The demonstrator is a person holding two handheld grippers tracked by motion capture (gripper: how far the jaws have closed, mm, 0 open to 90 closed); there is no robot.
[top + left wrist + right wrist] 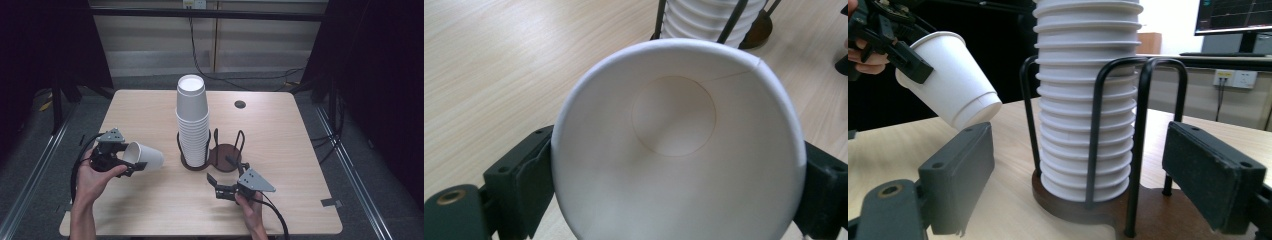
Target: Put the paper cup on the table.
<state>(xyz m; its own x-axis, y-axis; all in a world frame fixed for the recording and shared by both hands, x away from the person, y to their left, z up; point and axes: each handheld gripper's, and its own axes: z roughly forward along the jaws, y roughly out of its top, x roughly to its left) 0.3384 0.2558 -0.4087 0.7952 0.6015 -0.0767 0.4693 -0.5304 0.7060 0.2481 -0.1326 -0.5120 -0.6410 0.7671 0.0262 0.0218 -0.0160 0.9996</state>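
High view: a pale wood-grain counter (150, 200) carries a dark round-based wire holder (223, 156) with thin black upright loops. In it stands a tall stack of white paper cups (192, 122), upside down, its ribbed rims layered one over another. The left gripper (131, 161) clamps a single white paper cup (145, 156) at the rim. The cup lies almost on its side, long axis running away from the gripper toward the stack, its closed base pointing that way. The right gripper (216, 184) sits near the holder's empty half, its jaws spread and holding nothing.

Left gripper view: the camera looks straight into the cup's open mouth (676, 145). The smooth white inside tapers to a small round bottom, with a thin seam along the wall. The black jaws press the rim from both sides. Beyond it is the ribbed stack (709, 20).

Right gripper view: two flat matte black pads (960, 172) stand wide apart with the stack (1085, 100) and black wire loops ahead between them. Up and to the left, the held cup (950, 82) tilts base-down toward the counter.
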